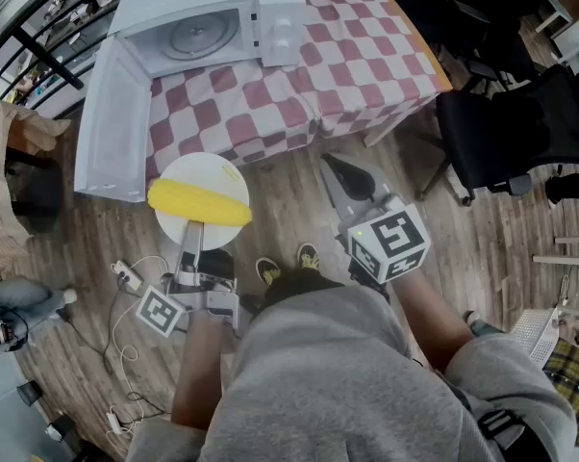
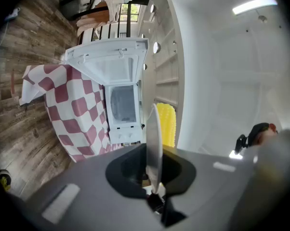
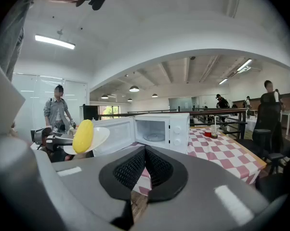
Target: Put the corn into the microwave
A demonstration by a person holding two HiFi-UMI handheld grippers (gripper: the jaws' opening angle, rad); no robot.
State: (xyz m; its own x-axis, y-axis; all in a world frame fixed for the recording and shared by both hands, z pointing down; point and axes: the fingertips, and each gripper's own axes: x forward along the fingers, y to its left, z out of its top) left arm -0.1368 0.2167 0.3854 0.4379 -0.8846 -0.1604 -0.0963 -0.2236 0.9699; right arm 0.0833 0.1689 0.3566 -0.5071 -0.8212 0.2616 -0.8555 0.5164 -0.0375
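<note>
Gripping a white plate (image 1: 195, 168) by its near rim, the left hand-held gripper (image 1: 193, 234) had its jaws closed tight on the thin edge, which showed end-on between them in the left gripper view. The corn (image 1: 199, 203) lay crosswise on the plate, on the half farther from the microwave (image 1: 203, 27), a whole yellow cob resting just ahead of the jaws. Plate and corn hung in front of the microwave, off the edge of the checkered surface (image 1: 366, 56) and over the wooden floor (image 1: 289, 210), so the corn was outside the oven. The microwave stood on the surface with its door (image 1: 112, 114) swung fully open and the glass turntable (image 1: 195, 35) bare inside. The right hand-held gripper (image 1: 334, 169) was also in front of the microwave, off toward its control-panel side, with its jaws pressed together and nothing between them.
</note>
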